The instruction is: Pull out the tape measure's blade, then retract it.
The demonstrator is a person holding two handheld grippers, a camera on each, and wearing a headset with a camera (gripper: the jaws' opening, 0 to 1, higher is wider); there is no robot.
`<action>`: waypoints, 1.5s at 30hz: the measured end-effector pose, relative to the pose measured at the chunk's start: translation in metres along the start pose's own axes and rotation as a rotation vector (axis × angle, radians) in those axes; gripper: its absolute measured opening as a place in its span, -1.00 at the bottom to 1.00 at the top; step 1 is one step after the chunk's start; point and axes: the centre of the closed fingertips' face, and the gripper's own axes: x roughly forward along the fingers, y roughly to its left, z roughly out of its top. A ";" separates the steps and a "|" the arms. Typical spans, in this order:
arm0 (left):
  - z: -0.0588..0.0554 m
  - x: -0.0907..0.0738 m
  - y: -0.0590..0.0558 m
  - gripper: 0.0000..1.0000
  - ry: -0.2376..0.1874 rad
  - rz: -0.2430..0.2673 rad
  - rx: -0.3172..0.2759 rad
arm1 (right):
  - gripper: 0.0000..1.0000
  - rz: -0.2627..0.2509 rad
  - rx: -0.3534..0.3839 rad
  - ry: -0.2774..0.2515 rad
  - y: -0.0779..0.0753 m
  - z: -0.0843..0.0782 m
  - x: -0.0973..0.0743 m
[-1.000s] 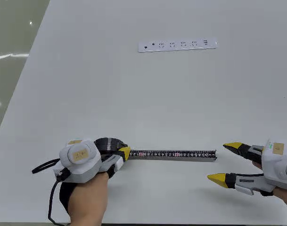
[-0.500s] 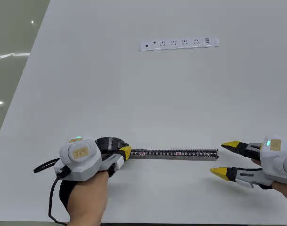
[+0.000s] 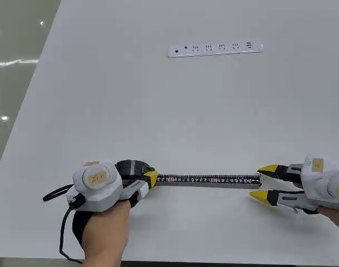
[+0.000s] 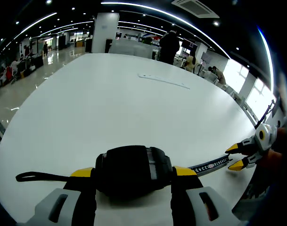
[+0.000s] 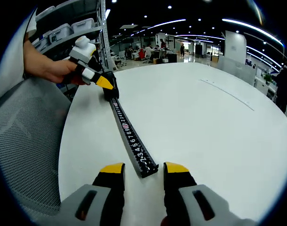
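Tape measure on the table, clamped in our left gripper, blade lying straight toward our right gripper, whose parted jaws flank its tip without touching.

The black tape measure sits on the white table, its dark numbered blade pulled out flat to the right.
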 end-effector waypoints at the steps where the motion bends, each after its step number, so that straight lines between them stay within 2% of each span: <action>1: 0.000 0.000 0.000 0.23 0.000 0.000 0.000 | -0.41 0.006 -0.007 0.002 -0.001 -0.001 0.001; 10: 0.000 0.000 0.000 0.23 0.001 -0.001 0.001 | -0.56 0.033 -0.059 0.023 -0.002 -0.008 0.004; 20: 0.000 0.000 0.000 0.23 0.003 0.001 0.001 | -0.71 0.047 -0.100 0.012 -0.004 -0.004 0.004; 29: 0.000 0.000 0.000 0.24 0.001 0.002 0.006 | -0.73 0.023 -0.086 0.015 -0.004 -0.005 0.004; 45: 0.002 -0.003 0.000 0.23 -0.017 0.011 0.002 | -0.72 0.023 -0.077 0.021 -0.002 -0.005 0.004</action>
